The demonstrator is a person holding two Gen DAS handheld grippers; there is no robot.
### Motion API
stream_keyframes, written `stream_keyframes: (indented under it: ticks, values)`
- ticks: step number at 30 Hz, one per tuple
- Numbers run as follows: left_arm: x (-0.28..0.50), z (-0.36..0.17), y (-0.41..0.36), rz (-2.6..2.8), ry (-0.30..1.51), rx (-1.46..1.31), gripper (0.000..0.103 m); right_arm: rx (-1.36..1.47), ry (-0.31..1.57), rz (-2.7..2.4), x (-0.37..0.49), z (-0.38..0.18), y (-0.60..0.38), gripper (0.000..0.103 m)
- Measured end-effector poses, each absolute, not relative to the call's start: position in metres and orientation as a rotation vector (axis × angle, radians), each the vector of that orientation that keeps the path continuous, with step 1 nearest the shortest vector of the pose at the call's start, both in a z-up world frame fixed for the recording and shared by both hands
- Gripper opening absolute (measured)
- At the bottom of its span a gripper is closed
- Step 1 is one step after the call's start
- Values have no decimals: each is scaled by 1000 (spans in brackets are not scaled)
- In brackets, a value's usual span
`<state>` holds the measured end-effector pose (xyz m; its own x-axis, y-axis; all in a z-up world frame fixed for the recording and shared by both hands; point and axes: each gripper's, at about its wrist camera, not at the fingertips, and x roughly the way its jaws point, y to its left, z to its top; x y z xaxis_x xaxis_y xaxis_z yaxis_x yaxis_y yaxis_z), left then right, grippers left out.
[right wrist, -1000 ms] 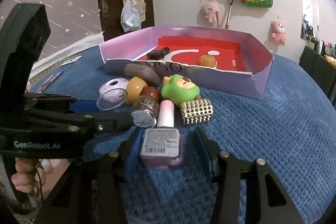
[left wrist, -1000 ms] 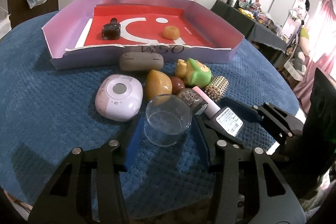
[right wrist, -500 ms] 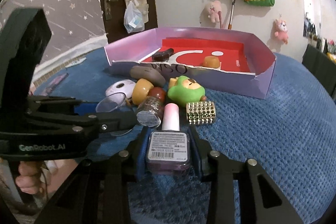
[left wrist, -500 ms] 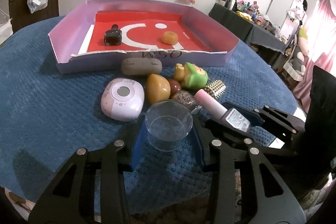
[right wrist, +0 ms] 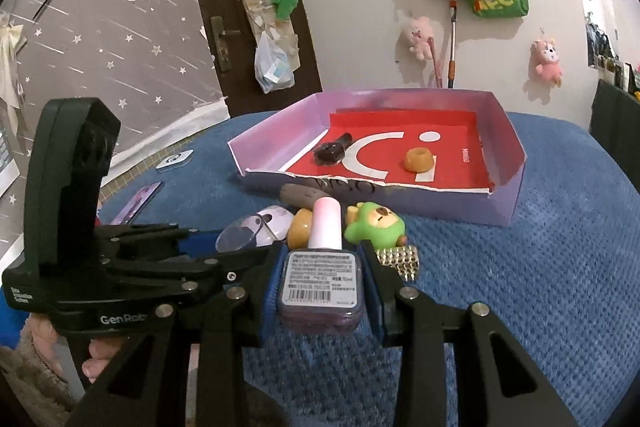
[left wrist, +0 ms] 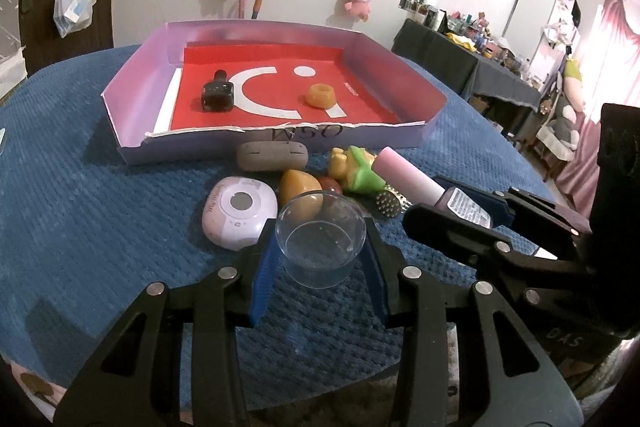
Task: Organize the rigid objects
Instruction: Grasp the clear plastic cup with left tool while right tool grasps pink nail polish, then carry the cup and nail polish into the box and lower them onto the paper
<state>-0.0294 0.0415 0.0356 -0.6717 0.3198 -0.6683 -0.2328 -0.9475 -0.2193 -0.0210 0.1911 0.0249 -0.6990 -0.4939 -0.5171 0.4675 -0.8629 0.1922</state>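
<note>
My left gripper (left wrist: 320, 259) is shut on a clear glass cup (left wrist: 321, 241) and holds it above the blue cloth. My right gripper (right wrist: 322, 285) is shut on a purple nail polish bottle (right wrist: 320, 281) with a pink cap, lifted off the table; the bottle also shows in the left wrist view (left wrist: 432, 187). The purple tray (left wrist: 132, 143) with a red floor holds a dark bottle (left wrist: 217, 97) and an orange ring (left wrist: 320, 95). In front of it lie a grey case (left wrist: 272, 155), a pink round device (left wrist: 240, 213), a yellow stone (left wrist: 298, 193), a green toy (left wrist: 356, 171) and a studded roller (right wrist: 400, 261).
The round table is covered by a blue cloth (left wrist: 80, 207). A phone (right wrist: 136, 205) and a small clear tag (right wrist: 174, 159) lie at the table's left edge. Plush toys hang on the far wall.
Both grippers closed on their objects and lifted them: the left raised the glass cup, the right raised the nail polish bottle off the cloth and tilted it up.
</note>
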Motion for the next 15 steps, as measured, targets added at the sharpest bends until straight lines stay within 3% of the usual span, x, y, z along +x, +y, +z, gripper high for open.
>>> stream_keyframes:
  ticks: [15]
  values:
    - [-48, 51, 26, 2641, -138, -1042, 37, 773, -40, -2476, -45, 41, 188, 38]
